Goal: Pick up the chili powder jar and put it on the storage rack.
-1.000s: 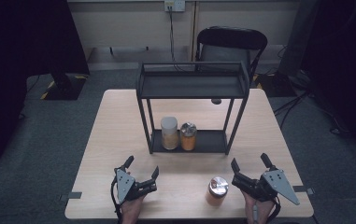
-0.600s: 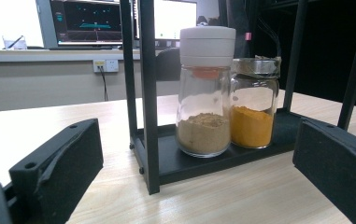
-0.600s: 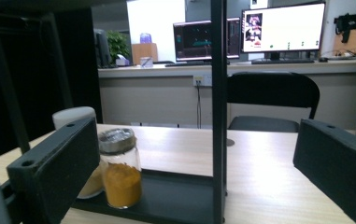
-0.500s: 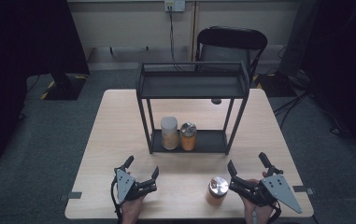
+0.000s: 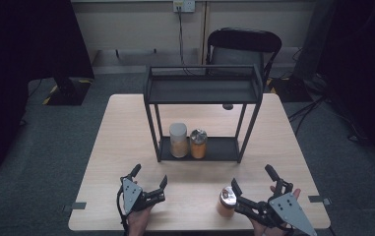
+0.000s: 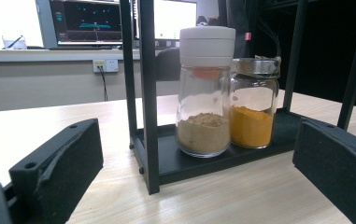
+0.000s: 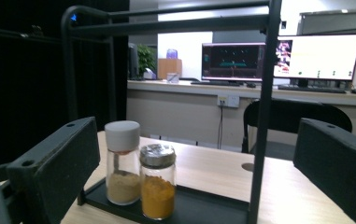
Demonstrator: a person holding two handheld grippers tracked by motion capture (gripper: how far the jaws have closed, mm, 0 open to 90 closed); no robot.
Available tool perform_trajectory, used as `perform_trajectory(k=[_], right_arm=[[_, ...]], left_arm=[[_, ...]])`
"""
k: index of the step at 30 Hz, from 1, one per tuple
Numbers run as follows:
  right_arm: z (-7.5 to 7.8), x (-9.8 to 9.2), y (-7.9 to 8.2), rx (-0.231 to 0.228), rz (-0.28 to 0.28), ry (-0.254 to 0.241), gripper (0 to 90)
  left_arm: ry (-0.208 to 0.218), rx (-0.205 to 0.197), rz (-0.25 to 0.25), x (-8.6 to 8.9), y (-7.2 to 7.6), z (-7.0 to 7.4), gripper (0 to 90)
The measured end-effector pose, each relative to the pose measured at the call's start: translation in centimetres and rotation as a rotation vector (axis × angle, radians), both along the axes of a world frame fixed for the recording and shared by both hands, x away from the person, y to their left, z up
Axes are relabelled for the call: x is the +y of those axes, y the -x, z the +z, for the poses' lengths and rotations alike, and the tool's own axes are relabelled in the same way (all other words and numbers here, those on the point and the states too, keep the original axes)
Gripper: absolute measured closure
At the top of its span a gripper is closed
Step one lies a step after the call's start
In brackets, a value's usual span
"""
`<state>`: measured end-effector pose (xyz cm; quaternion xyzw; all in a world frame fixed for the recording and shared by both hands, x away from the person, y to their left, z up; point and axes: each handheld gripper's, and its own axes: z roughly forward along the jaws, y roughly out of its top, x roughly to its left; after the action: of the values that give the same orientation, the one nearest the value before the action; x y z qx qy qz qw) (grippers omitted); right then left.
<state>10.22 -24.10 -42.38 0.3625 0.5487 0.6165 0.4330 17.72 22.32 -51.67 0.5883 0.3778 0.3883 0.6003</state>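
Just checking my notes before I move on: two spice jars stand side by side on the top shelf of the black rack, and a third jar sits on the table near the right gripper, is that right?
Not quite. The two spice jars stand on the bottom shelf of the black rack, as the high view shows. The third jar does sit on the table near the right gripper.

The high view looks down on the table [image 5: 126,132] from the person's side. Both gripper views sit low and face the rack [image 6: 145,93], sharing its two jars [image 7: 138,170].

two jars [image 5: 188,140] side by side on the rack's [image 5: 203,91] lower shelf, mid-table [image 5: 126,128]; a third jar [image 5: 226,200] near the front edge.
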Motion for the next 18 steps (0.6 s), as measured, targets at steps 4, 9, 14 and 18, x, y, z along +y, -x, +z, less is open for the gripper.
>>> perform_trajectory(k=[4, 9, 14, 18], right_arm=[[0.0, 0.2, 0.4, -0.001, 0.008, 0.007, 0.0], [-0.1, 0.5, 1.0, -0.004, 0.006, 0.011, 0.0], [-0.2, 0.6, 1.4, 0.010, 0.010, 0.021, 0.0], [-0.7, 0.8, 1.6, 0.001, 0.015, 0.033, 0.0]], left_arm=[[0.000, 0.000, 0.000, 0.0, 0.0, 0.0, 1.1], [0.000, 0.000, 0.000, 0.0, 0.0, 0.0, 1.1], [0.000, 0.000, 0.000, 0.0, 0.0, 0.0, 1.1], [-0.001, 0.000, 0.000, 0.0, 0.0, 0.0, 1.1]])
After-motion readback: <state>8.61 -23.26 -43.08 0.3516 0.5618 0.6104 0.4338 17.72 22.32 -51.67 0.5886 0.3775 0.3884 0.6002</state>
